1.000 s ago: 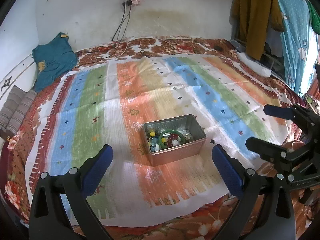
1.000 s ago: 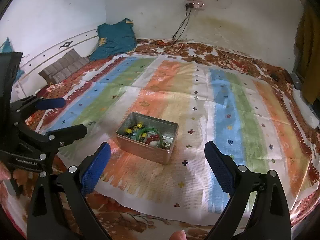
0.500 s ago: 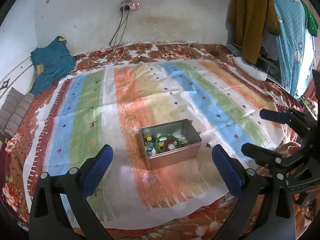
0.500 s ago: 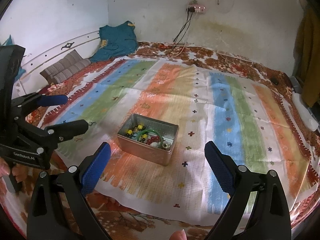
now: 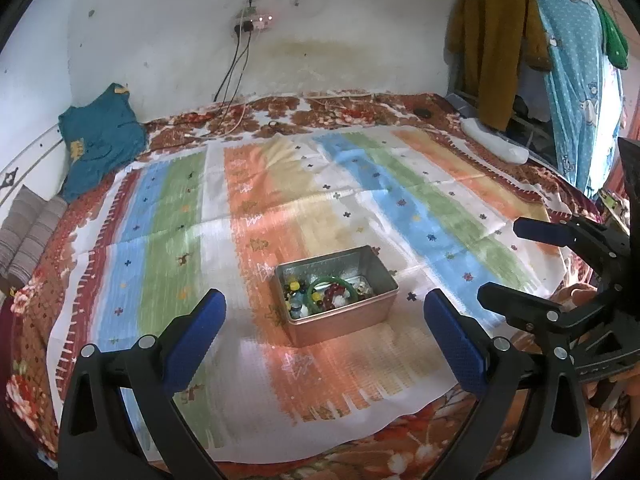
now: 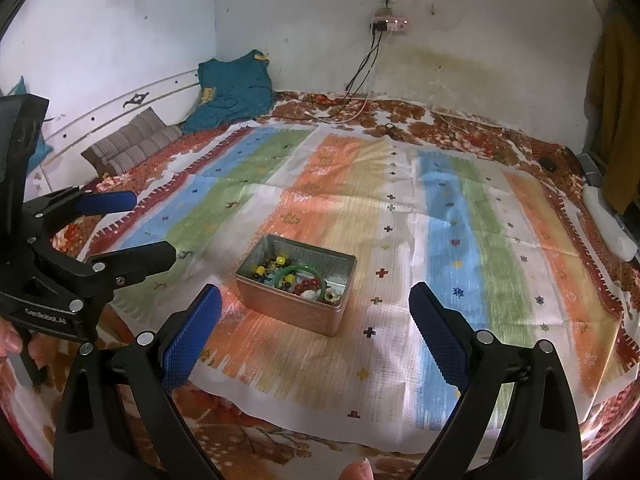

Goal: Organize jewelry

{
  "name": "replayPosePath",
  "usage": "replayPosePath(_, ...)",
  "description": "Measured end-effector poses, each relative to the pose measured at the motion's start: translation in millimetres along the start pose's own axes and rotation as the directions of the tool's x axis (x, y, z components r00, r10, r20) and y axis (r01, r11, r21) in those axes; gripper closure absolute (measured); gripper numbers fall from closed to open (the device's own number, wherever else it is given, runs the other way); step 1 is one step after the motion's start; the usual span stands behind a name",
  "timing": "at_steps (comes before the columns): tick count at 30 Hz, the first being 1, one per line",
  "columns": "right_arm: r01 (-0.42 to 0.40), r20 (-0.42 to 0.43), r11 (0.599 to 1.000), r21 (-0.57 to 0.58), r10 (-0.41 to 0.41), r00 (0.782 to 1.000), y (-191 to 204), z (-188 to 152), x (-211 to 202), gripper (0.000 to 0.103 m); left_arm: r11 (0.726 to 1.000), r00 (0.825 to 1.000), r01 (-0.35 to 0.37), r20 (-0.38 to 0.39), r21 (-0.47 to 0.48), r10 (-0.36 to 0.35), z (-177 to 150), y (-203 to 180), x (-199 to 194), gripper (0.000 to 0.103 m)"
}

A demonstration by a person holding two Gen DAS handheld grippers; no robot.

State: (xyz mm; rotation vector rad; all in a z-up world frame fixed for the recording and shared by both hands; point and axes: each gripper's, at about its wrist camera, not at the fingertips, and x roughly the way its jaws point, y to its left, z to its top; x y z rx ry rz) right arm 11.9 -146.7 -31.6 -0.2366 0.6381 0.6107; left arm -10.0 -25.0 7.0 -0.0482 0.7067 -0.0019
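A: Where are your hands?

B: Your left gripper (image 5: 324, 322) hangs above the near edge of the striped cloth (image 5: 168, 216), fingers spread wide and holding nothing. From its camera your right gripper (image 5: 508, 260) sits at about 3 o'clock, tilted on its side, its blue-padded fingers (image 5: 540, 230) pointing toward 9 o'clock — also released.

A: And the jewelry?

B: It all lies inside the metal tin (image 5: 352, 316), which rests on the cloth's orange stripe, just past your left gripper's fingertips at 12 o'clock. A green bangle (image 5: 332, 284) lies over red and yellow beads (image 5: 294, 286) — I cannot tell the smaller pieces apart.

A: From the right side?

B: The right gripper (image 6: 314, 330) is level and wide apart, with the tin (image 6: 296, 312) at 12 o'clock, near but not touching. Your left gripper (image 6: 136, 228) shows at 9 o'clock, turned sideways, fingers pointing toward 3 o'clock, well apart from the tin.
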Motion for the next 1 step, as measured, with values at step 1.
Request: replayPosePath(1, -0.002, -0.002, 1.0, 0.002, 0.002, 1.0, -0.3, 0.3, 0.3, 0.008, 1.0, 1.0, 0.001, 0.004, 0.001, -0.001, -0.6, 0.2, -0.9, 0.006)
